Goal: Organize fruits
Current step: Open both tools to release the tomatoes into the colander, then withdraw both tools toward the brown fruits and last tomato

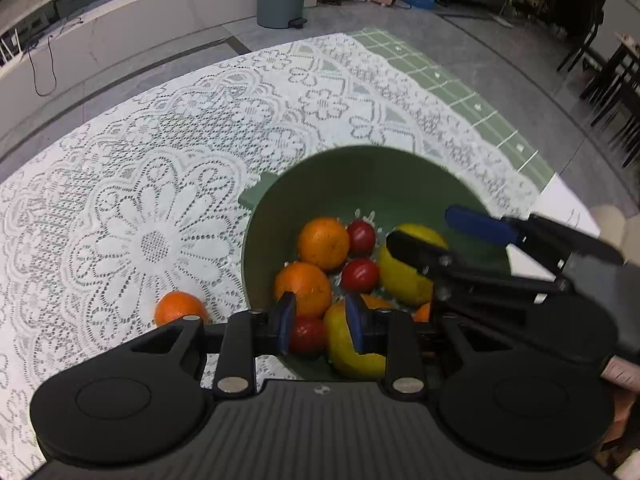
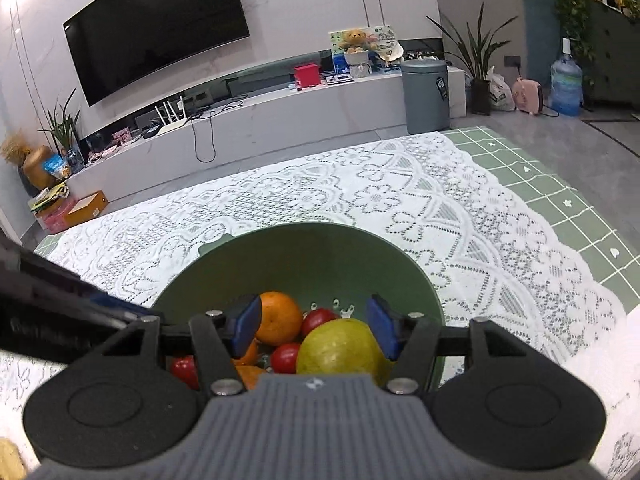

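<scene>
Overhead, left gripper (image 1: 320,320) narrowly and right gripper (image 2: 314,328) widely apart, both empty, above fruit-filled green bowl (image 1: 360,168), handle tab (image 1: 256,194) far-left.

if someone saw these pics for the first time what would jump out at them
The round green plastic colander bowl on the white lace tablecloth, heaped with oranges, small red fruits and yellow lemons. The right tongs hang open over it above one big yellow-green lemon. One stray orange lies on the lace outside the bowl, to its left in the left wrist view.
</scene>
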A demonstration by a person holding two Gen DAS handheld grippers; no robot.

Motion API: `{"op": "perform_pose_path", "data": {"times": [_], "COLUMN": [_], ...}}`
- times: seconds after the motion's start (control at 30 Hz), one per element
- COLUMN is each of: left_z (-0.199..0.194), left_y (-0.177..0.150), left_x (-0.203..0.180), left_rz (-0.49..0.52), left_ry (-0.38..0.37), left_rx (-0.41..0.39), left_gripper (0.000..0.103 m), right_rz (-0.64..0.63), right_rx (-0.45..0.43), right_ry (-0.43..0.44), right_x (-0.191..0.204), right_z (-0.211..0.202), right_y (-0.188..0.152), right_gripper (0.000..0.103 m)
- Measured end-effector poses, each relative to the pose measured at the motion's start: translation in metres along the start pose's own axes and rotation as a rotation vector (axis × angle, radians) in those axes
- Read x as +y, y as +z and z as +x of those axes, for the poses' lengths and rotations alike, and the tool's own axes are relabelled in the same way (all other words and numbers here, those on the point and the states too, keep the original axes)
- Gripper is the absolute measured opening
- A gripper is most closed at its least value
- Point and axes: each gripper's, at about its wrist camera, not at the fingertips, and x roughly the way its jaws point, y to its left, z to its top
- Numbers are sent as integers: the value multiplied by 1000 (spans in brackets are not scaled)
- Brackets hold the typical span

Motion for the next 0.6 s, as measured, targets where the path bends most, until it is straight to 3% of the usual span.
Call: {"op": "perform_pose_path", "data": {"times": [0.17,0.27,0.4,0.6], "left_z": [-7,-22,-47,-85], "left_y": [-5,-8,-17,-33], "left_x": [2,8,17,29], "left_rz": [-33,-70,-85,-43], "left_ry": [8,3,45,148], "left_rx": [-22,-64,-129,-251], "left_gripper": [34,42,51,55], "right_rz": [-19,-20,-40,-36], "right_rx": [-1,-12,-24,-31], "right_ry": [2,1,11,68], "right_x": [2,3,8,21], "right_z": [-1,-4,-12,-30], "right_y": [-2,-3,-4,-7], "right_gripper": [58,64,67,69]}}
